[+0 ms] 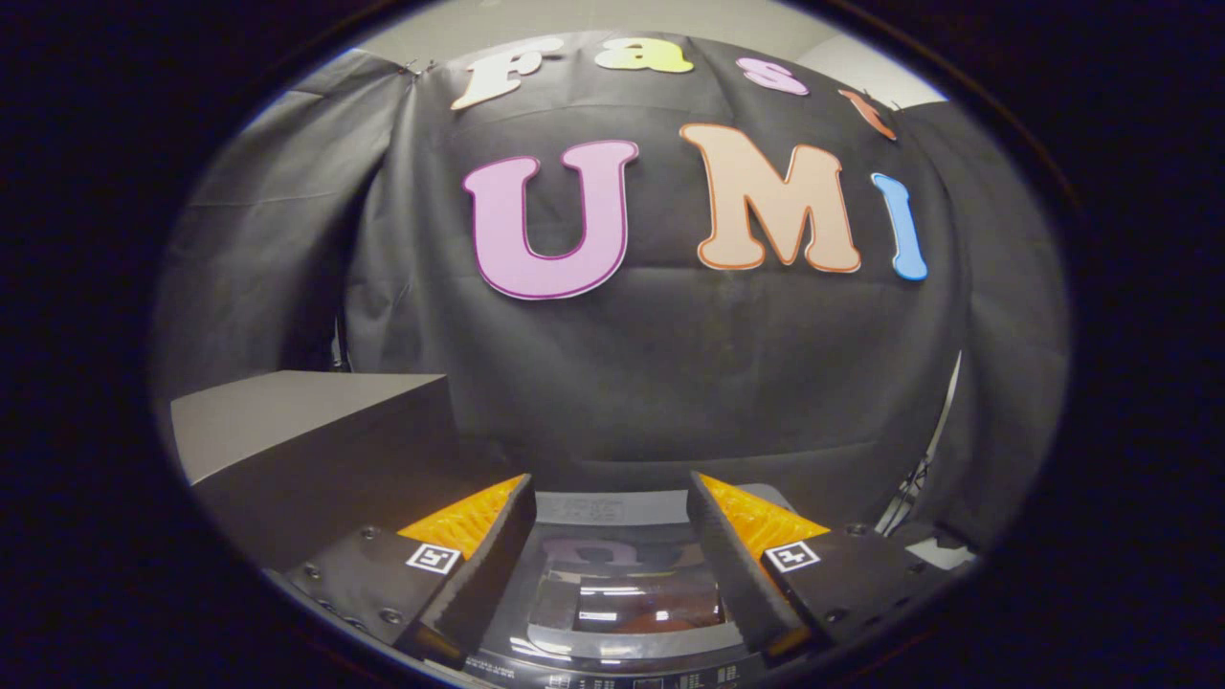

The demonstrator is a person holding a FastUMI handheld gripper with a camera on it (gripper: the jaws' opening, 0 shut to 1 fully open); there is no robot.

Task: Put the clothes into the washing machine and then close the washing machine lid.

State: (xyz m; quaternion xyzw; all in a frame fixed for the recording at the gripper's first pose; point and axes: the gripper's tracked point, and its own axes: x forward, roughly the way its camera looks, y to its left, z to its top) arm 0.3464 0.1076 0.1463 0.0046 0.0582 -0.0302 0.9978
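Left of the claw point(611, 536), a dark box point(316, 450); fingers spread apart, clamping nothing; between and below them, the washing machine lid point(622, 598), down flat, glossy, glassy; likely stiff and slippery, best lifted by its front edge; clothes unseen.

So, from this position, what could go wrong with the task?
1. The washing machine lid appears to be down already, and no clothes are visible, so loading may be blocked or skipped.
2. The open, empty fingers sit low over the glossy lid and could knock it.
3. The grey box beside the left finger could catch a sideways swing.
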